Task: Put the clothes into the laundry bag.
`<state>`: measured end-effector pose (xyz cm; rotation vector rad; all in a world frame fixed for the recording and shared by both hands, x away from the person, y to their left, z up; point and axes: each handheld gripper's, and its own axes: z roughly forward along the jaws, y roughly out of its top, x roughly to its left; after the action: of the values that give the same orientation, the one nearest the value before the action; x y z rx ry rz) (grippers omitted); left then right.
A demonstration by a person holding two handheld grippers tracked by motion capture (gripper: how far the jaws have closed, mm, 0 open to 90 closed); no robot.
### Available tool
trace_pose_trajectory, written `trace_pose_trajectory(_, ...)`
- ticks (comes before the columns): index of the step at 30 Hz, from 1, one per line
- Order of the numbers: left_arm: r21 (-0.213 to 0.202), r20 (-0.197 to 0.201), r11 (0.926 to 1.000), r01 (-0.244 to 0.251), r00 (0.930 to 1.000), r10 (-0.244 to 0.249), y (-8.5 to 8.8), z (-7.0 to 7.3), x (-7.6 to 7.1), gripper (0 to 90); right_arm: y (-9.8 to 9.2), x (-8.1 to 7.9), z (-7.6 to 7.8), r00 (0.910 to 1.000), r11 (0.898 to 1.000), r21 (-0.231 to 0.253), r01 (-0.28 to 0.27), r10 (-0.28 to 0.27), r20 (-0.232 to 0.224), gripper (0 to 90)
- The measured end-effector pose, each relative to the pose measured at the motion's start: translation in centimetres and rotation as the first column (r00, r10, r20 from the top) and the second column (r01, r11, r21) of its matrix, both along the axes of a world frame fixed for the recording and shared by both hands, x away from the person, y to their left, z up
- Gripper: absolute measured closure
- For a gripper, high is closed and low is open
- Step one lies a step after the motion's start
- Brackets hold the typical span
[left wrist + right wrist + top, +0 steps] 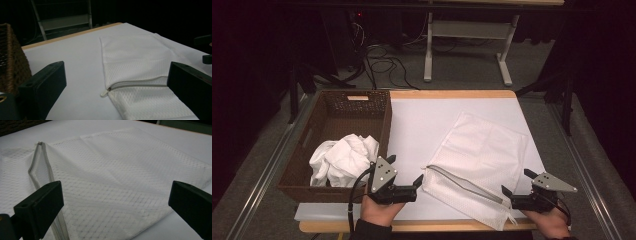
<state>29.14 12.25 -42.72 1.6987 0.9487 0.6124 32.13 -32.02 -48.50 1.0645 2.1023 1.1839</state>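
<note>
Between the two grippers, white mesh laundry bag (479,165), zipper (462,182) partly undone, left gripper (404,173) and right gripper (515,181) both wide open, holding nothing

High view set above near table edge, faced forward and down; whole table (412,120) taken in, floor beyond in upper frame. Left gripper view held low and close over table, faced toward far edge, mesh bag (140,75) at centre right. Right gripper view held closer, low, over mesh bag. Mesh bag zipper (37,170) shared by all views.
</note>
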Motion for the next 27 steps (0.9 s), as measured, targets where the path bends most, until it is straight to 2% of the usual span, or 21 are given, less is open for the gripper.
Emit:
trace_pose_trajectory(6,0.013,0.007,0.999,-0.042,0.9991,0.041,1.9,0.3,-0.3,2.9,0.2,0.0,0.1,0.9999,1.0,0.0,-0.005,0.005,0.009,0.3)
trace_pose_trajectory(9,0.007,0.002,0.9981,-0.061,0.9982,0.061,3.6,0.4,-0.2,3.2,0.2,0.0,0.1,0.9999,1.0,0.001,-0.009,0.009,0.015,0.3)
trace_pose_trajectory(11,0.002,-0.001,0.9979,-0.064,0.9979,0.064,4.1,0.4,-0.2,3.2,0.1,0.0,0.1,0.9999,1.0,0.002,-0.005,0.005,0.014,0.3)
trace_pose_trajectory(13,-0.003,-0.007,0.9962,-0.087,0.9961,0.087,5.4,0.3,-0.2,3.1,0.1,0.0,0.1,0.9997,1.0,0.011,0.013,-0.013,0.021,0.2)
trace_pose_trajectory(14,-0.003,-0.007,0.9962,-0.087,0.9961,0.087,5.4,0.3,-0.2,3.2,0.1,0.0,0.1,0.9997,1.0,0.011,0.013,-0.013,0.021,0.2)
trace_pose_trajectory(15,-0.012,-0.005,0.9944,-0.105,0.9944,0.105,6.4,0.3,-0.3,3.2,0.1,0.1,0.2,0.9995,1.0,0.005,0.011,-0.012,0.029,0.2)
trace_pose_trajectory(16,-0.012,-0.005,0.9944,-0.105,0.9944,0.105,6.4,0.3,-0.3,3.2,0.1,0.1,0.2,0.9995,1.0,0.005,0.011,-0.012,0.029,0.2)
trace_pose_trajectory(19,-0.016,-0.002,0.9888,-0.148,0.989,0.148,8.1,0.2,-0.5,3.3,0.0,0.1,0.1,0.9996,1.0,0.006,0.011,-0.012,0.026,0.2)
trace_pose_trajectory(21,-0.016,0.0,0.9873,-0.158,0.9874,0.158,8.6,0.2,-0.5,3.5,0.0,0.1,0.1,0.9997,1.0,0.008,0.01,-0.01,0.024,0.2)
trace_pose_trajectory(25,-0.019,-0.002,0.9765,-0.215,0.9767,0.215,10.8,0.0,-0.7,3.5,0.1,0.1,0.1,0.9998,1.0,0.01,0.004,-0.004,0.021,0.2)
trace_pose_trajectory(26,-0.019,-0.002,0.9765,-0.215,0.9767,0.215,10.8,0.0,-0.7,3.6,0.1,0.1,0.1,0.9998,1.0,0.01,0.004,-0.004,0.021,0.2)
trace_pose_trajectory(27,-0.032,-0.008,0.9718,-0.234,0.9723,0.234,11.6,-0.2,-0.8,3.6,0.1,0.1,0.1,0.9998,1.0,0.012,-0.001,0.0,0.02,0.2)
